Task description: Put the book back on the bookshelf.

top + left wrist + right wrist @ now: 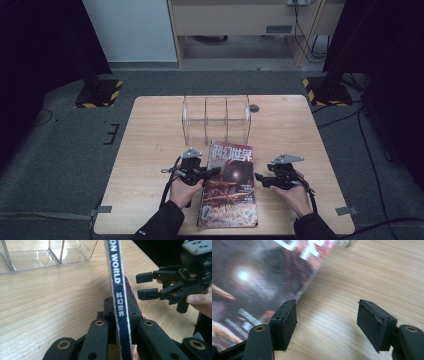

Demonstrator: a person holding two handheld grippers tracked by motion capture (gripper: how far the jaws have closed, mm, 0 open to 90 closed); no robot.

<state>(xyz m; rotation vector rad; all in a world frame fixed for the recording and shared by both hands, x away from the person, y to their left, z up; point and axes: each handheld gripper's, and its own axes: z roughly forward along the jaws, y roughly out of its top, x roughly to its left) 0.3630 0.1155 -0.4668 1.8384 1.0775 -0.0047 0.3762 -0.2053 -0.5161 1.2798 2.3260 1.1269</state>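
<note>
Magazine gripped at its spine, near the table's front edge

The left gripper (120, 322) is clenched on the magazine (229, 185), whose spine reads "ON WORLD" and "科幻世界"; the right gripper (327, 325) stands released just right of it. A clear organizer (216, 119) sits farther back.

Clear acrylic organiser (216, 118) with upright dividers stands on the wooden table (150, 145), well beyond the jaws, toward the far edge. A small dark round disc (254, 108) lies just beside its right end. Yellow-and-black striped stand bases (98, 93) sit on the grey floor behind.
</note>
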